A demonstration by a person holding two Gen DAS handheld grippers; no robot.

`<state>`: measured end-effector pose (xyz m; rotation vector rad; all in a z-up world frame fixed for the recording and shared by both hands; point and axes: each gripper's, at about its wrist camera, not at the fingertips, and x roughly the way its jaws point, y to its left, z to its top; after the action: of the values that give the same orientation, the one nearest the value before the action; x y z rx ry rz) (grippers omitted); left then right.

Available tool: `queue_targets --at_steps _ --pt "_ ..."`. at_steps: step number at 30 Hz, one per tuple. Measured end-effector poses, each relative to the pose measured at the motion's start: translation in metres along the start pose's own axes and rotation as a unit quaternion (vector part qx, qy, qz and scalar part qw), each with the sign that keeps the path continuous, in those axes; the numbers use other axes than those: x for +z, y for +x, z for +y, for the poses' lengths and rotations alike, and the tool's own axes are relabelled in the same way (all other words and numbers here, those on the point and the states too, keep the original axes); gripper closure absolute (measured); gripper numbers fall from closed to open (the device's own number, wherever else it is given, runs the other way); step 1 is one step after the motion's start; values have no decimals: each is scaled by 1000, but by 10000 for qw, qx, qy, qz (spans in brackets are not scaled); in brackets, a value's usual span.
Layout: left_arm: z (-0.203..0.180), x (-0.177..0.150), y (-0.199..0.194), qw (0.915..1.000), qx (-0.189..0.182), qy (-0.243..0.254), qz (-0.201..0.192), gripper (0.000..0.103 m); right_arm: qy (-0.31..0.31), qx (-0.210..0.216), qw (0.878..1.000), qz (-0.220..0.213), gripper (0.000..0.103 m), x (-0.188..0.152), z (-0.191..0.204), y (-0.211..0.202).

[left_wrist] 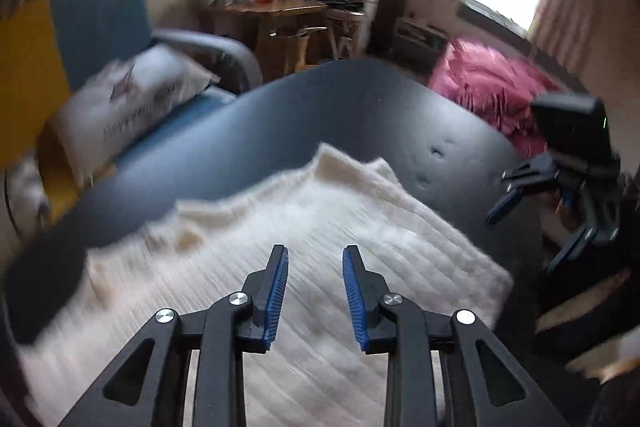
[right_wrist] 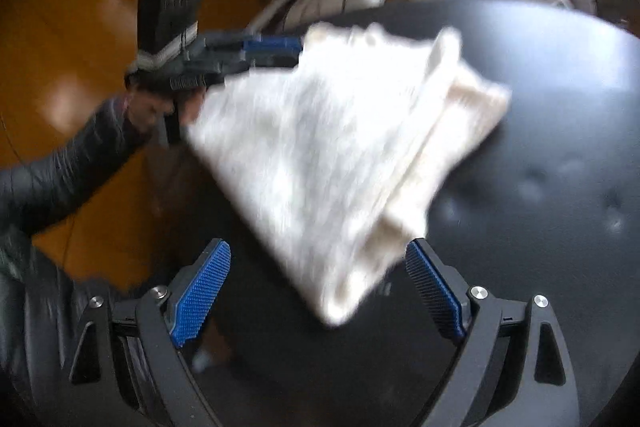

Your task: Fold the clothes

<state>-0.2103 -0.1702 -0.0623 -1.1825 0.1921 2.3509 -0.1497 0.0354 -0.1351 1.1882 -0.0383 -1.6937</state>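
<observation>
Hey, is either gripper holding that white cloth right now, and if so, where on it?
Neither: the left gripper hangs open above the white cloth, and the right gripper is wide open beside its near corner.

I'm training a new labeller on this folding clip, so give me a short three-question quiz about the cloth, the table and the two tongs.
1. True or false: the right tongs are clamped on the white cloth.
2. What does the cloth lie on? A) a pink bedspread B) a dark table C) a blue armchair
3. Which tongs stand wider apart?

Key:
1. False; they are wide open.
2. B.
3. The right; the left tongs show a narrower gap, with nothing pinched.
</observation>
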Motion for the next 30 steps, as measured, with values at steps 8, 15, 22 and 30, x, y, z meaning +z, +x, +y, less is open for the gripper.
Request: queue_targets --at_steps 8,15,22,30 --pt "46 23 41 9913 -768 528 932 68 -55 186 9998 -100 11 6 -5 25" --pt "54 26 80 9775 -1338 746 1453 61 26 247 9997 21 11 -1 -16 31" --pt "50 18 73 9788 -1414 646 1329 95 104 26 9999 101 11 -4 -20 27" --pt "24 14 18 9965 -555 574 231 99 35 -537 9983 215 11 -7 -6 32"
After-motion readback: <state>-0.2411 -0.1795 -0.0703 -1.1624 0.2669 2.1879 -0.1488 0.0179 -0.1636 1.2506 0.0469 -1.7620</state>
